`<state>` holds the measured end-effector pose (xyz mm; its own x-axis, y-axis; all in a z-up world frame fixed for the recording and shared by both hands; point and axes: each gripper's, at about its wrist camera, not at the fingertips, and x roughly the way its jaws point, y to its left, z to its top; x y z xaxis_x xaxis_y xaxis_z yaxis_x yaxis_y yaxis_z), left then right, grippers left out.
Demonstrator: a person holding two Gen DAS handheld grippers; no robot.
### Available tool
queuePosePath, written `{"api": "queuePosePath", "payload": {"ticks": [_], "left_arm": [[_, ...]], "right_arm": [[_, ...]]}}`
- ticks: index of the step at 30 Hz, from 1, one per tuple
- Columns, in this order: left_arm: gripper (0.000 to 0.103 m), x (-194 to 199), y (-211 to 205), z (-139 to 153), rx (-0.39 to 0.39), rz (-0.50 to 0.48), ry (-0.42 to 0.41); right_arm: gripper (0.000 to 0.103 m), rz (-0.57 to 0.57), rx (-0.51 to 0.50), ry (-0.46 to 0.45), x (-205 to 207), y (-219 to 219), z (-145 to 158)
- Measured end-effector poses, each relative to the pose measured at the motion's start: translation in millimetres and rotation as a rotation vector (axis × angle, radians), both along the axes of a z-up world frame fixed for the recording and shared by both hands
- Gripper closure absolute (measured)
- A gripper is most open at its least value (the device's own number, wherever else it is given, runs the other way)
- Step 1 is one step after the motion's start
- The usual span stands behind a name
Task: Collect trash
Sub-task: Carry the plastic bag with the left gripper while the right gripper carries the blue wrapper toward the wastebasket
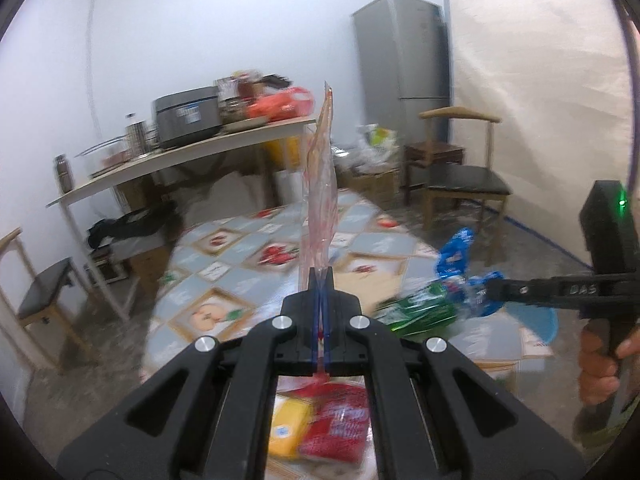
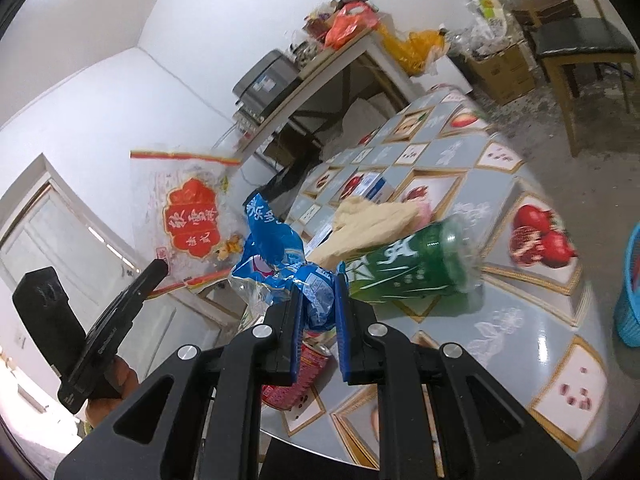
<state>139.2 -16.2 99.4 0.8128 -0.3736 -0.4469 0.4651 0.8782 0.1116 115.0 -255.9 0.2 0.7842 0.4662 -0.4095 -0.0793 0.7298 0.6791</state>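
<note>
Your biggest risk is the blue wrapper (image 2: 280, 264) slipping: the right gripper (image 2: 316, 312) pinches only its crumpled lower end, narrowly parted, and the loose upper part could snag the green bottle (image 2: 416, 268) just beside it at frame centre. The clear red-printed bag (image 1: 320, 184) stands tall and thin above the left gripper (image 1: 320, 284), whose fingers are fully closed on its bottom edge; a quick swing could pull it free. The blue basket (image 2: 630, 292) sits at the right edge.
</note>
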Motion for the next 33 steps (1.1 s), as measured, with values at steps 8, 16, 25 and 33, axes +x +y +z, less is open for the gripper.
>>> {"api": "queuePosePath", "payload": {"ticks": [8, 16, 25, 33], "left_arm": [[0.103, -4.4, -83.9, -5.8, -0.044, -0.259, 0.078], [0.103, 12.2, -189.6, -30.3, -0.051, -0.472, 0.282], [0.103, 15.8, -320.8, -86.0, 0.004, -0.653, 0.53], [0.103, 26.9, -423.3, -170.3, 0.151, -0.664, 0.744]], "right_arm": [[0.089, -0.17, -0.018, 0.001, -45.9, -52.5, 3.9], [0.089, -0.429, 0.003, 0.073, -95.0, -143.7, -20.0], [0.089, -0.728, 0.084, 0.229, -144.9, -237.1, -84.5], [0.089, -0.795, 0.105, 0.394, -145.1, -292.1, -152.5]]}}
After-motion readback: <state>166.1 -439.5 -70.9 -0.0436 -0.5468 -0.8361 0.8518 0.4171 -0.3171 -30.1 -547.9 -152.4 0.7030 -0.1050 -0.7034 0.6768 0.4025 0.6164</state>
